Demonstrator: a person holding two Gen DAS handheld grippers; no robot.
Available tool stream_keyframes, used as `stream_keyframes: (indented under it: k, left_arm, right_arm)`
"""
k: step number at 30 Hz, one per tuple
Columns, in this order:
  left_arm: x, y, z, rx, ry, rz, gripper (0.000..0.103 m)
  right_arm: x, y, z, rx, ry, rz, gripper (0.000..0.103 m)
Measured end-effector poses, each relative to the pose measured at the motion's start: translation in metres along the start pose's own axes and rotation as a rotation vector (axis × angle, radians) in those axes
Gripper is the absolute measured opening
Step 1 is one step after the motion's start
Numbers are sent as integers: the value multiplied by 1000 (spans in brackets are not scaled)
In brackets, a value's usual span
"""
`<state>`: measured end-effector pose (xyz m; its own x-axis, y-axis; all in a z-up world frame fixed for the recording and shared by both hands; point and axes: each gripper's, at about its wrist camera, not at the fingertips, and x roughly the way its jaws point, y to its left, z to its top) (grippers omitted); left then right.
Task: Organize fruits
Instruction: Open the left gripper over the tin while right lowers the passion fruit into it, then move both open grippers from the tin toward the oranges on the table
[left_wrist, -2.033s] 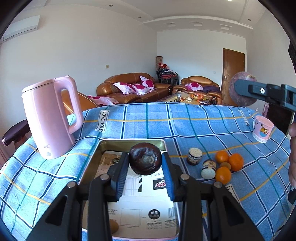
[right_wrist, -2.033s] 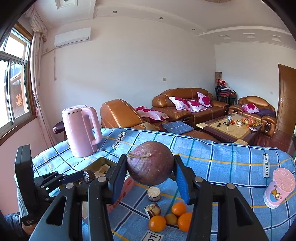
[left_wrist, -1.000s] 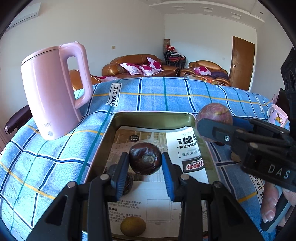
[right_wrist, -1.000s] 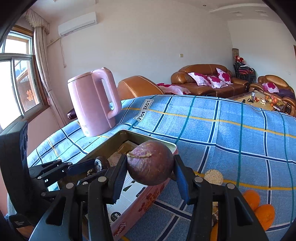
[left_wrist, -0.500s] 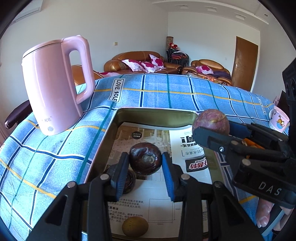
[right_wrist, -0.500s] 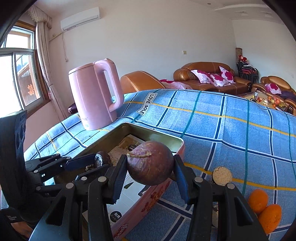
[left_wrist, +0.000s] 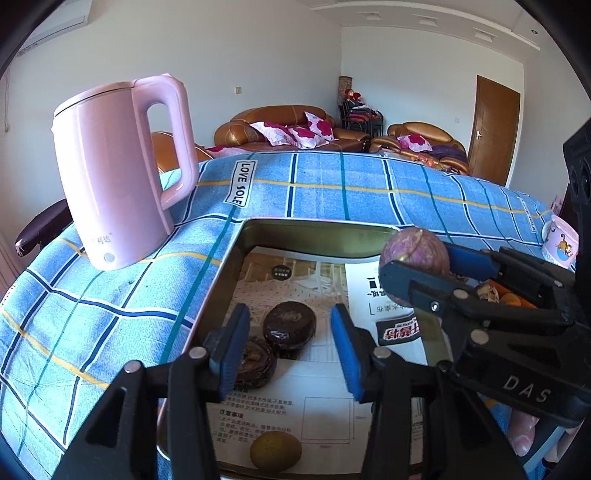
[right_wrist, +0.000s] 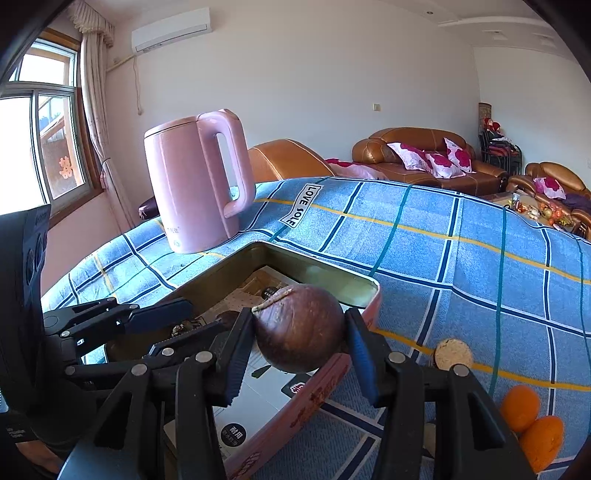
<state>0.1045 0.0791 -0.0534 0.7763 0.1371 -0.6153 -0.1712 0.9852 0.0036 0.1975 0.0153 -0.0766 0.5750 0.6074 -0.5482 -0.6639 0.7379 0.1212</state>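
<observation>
A metal tin tray (left_wrist: 317, 230) lined with paper lies on the blue checked cloth. My left gripper (left_wrist: 290, 350) is open over it, and a dark brown fruit (left_wrist: 289, 329) lies in the tray between its fingers, next to another dark fruit (left_wrist: 255, 363). A small yellow-green fruit (left_wrist: 275, 451) lies nearer in the tray. My right gripper (right_wrist: 299, 350) is shut on a round purple passion fruit (right_wrist: 300, 338) and holds it above the tray's right rim (right_wrist: 325, 376); it also shows in the left wrist view (left_wrist: 413, 254).
A pink kettle (left_wrist: 118, 170) stands left of the tray. Oranges (right_wrist: 532, 428) and small cork-lidded jars (right_wrist: 452, 354) lie to the right of the tray. A pink mug (left_wrist: 559, 242) stands at the far right.
My left gripper has opened and let the dark brown fruit drop into the tray. My right gripper has moved closer over the tray with the passion fruit.
</observation>
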Motion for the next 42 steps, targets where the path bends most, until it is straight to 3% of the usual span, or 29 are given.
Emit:
stream_keyframes:
  k: [4, 6, 8, 13, 17, 22, 25, 34, 42]
  left_arm:
    - [-5, 1, 0, -4, -26, 5, 67]
    - [-7, 1, -1, -4, -37, 16, 74]
    - [-9, 1, -1, -5, -47, 19, 79]
    - [-11, 1, -1, -5, -53, 19, 79]
    - [-12, 2, 0, -16, -56, 27, 88]
    - [-12, 4, 0, -18, -58, 26, 89]
    - [-12, 4, 0, -22, -62, 32, 101]
    - [-16, 4, 0, -31, -74, 39, 102]
    - [-34, -14, 11, -10, -113, 5, 102]
  right_arm:
    - [-2, -1, 0, 5, -15, 20, 52]
    - [-5, 1, 1, -10, -38, 19, 65]
    - [-8, 3, 1, -21, -52, 18, 71]
    - [-12, -3, 2, -3, -65, -7, 71]
    - [-14, -11, 2, 19, -68, -36, 71]
    - [-16, -13, 1, 21, -74, -62, 72]
    - [-19, -14, 1, 20, -82, -76, 73]
    - [-31, -26, -2, 52, -98, -107, 74]
    - [-60, -54, -2, 98, -124, -205, 74]
